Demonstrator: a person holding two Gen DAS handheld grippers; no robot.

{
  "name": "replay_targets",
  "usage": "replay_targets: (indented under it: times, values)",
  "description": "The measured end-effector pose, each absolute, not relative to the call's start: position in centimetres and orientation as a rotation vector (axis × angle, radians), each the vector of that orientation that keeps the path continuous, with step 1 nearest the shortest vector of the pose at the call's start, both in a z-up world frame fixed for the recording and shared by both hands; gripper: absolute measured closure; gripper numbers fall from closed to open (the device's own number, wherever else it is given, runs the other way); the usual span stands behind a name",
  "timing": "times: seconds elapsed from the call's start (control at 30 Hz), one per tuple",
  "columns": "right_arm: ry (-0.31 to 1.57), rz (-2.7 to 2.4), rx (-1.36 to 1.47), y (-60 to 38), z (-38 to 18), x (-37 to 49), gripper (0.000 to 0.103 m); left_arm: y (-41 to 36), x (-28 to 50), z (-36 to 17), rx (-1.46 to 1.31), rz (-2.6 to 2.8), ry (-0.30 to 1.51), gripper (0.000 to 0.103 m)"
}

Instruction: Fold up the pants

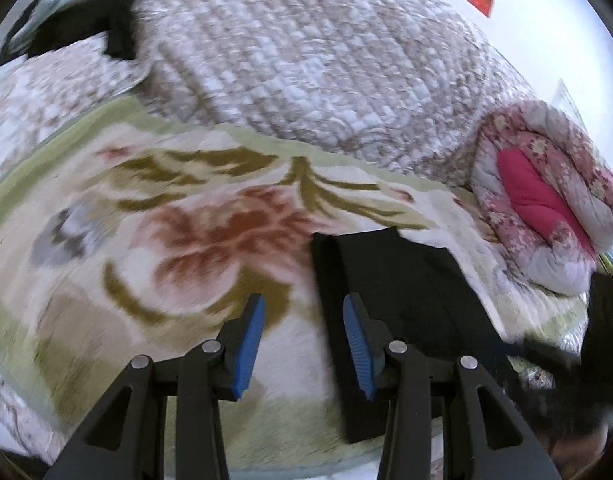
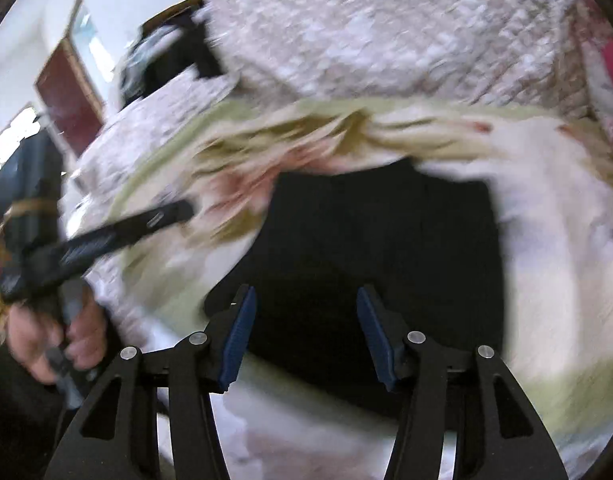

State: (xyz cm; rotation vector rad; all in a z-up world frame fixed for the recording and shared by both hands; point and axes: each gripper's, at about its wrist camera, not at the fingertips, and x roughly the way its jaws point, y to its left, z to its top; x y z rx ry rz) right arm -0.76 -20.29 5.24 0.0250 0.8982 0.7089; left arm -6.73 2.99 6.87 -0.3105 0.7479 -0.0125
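Lying flat on the floral blanket (image 1: pixel 154 240) that covers the bed, the black pants (image 1: pixel 406 300) already look folded into a compact, roughly rectangular stack, with a straight far edge and a thicker doubled edge along the left side in the left wrist view. In the right wrist view the pants (image 2: pixel 378 240) fill the middle of the frame, though motion blur hides seams and any waistband.

The left gripper (image 1: pixel 304 344) has its fingers spread, empty, hovering over the left edge of the stack; one blue pad sits above the blanket, the other above the cloth. The right gripper (image 2: pixel 306 336) is likewise spread and holds nothing, poised above the near part of the pants.

The fabric looks soft, light and limp, so it should sag and slip out of layer if lifted by a single thickness. A sound hold would likely be a pinch through all layers at a corner of the thick folded edge, one gripper at each end, keeping the stack taut. The plush blanket may drag on the cloth.
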Motion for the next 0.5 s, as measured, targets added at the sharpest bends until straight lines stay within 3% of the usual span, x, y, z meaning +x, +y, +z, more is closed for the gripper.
replay_targets:
  times: [0.17, 0.4, 0.5]
  values:
    - [0.947, 0.591, 0.019, -21.7, 5.2, 6.3, 0.074, -0.6, -2.3, 8.1, -0.198, -0.133, 0.766, 0.059]
    - [1.012, 0.567, -0.032, -21.4, 1.5, 11.4, 0.075, -3.8, 3.3, 3.9, -0.094, -0.184, 0.853, 0.06]
    - [1.015, 0.533, 0.009, -22.8, 0.5, 12.7, 0.093, -3.3, 3.6, 2.3, -0.088, -0.146, 0.836, 0.06]
